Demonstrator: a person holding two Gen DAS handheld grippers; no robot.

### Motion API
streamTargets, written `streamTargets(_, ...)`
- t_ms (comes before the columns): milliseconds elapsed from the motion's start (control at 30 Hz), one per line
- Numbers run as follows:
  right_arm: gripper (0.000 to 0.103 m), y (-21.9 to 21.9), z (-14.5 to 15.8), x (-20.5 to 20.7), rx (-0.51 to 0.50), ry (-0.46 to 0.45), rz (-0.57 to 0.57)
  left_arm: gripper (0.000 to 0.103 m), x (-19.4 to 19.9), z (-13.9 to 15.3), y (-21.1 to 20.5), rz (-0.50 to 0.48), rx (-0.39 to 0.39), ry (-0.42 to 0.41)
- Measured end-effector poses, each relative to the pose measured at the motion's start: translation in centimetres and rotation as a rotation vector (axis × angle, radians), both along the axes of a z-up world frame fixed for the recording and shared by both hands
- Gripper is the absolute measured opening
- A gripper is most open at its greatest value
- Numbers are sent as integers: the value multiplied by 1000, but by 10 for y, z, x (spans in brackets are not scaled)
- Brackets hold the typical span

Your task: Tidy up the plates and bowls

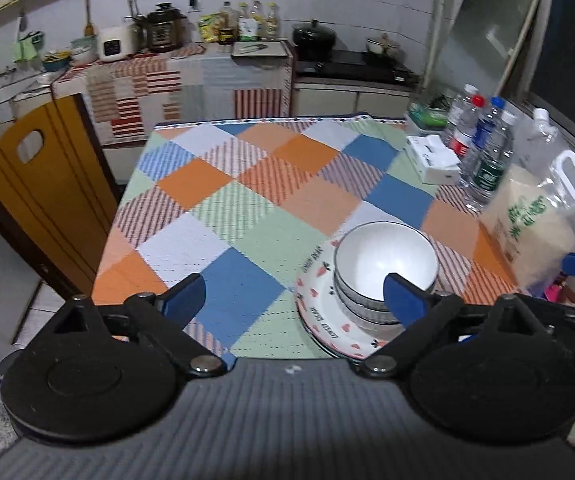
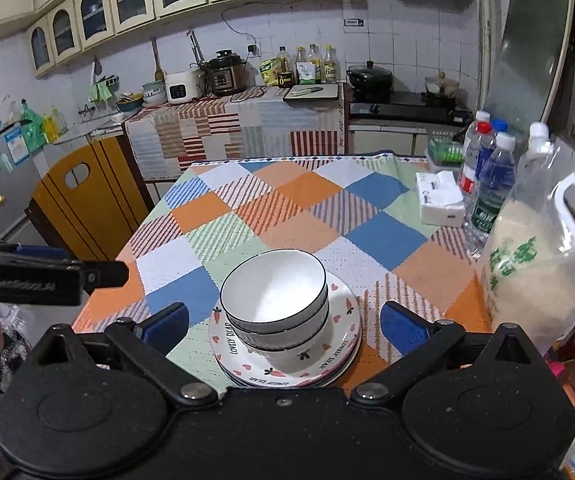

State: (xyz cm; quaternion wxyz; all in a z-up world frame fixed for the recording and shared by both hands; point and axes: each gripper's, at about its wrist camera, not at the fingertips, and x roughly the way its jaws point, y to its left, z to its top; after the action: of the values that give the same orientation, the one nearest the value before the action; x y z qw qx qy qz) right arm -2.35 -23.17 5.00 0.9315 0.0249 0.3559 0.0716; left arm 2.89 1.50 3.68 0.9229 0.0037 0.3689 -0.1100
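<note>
1. Centrally, the stack of white bowls [image 2: 275, 304] sits nested on the stack of plates [image 2: 343, 344], which carry pink hearts, carrots and the words "LOVELY BEAR".
2. Three bowls show in the nest, each with a dark rim line and a ribbed grey outer wall; the top one holds nothing that can be seen.
3. The plates rest on the checked tablecloth [image 2: 295, 216] near its front edge, partly on an orange square and partly on a green one.
4. The right gripper [image 2: 285, 322] has its blue fingers spread wide, one on each side of the plates and touching neither, with nothing held between them.
5. The left gripper [image 1: 293, 300] is also spread wide and holds nothing; in its own view the bowls [image 1: 385, 264] and plates [image 1: 319, 312] lie toward its right finger, which overlaps the bowl nest, though contact cannot be told.
6. In the right wrist view the left gripper's black body [image 2: 27, 278] reaches in to the left of the plates, apart from them.
7. Right of the plates stands a clear bag of rice [image 2: 535, 272] with green lettering and a handle.
8. Beyond the rice bag, farther from the plates, stand water bottles [image 2: 491, 188] and a white tissue pack [image 2: 439, 200].
9. Left of the plates, off the table, is a yellow-brown chair back [image 2: 83, 200].
</note>
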Motion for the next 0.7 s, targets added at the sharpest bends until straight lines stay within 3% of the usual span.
streamTargets(100,103,5,4,-1,-20,18,-23,102,0,0,0,18,28,-13)
streamTargets(333,103,14,5,-4,-97,75,-31,102,-5,6,3,25,32,-16)
streamTargets(700,103,12,1,-7,-106,120,-63,102,-12,8,-7,19,74,27)
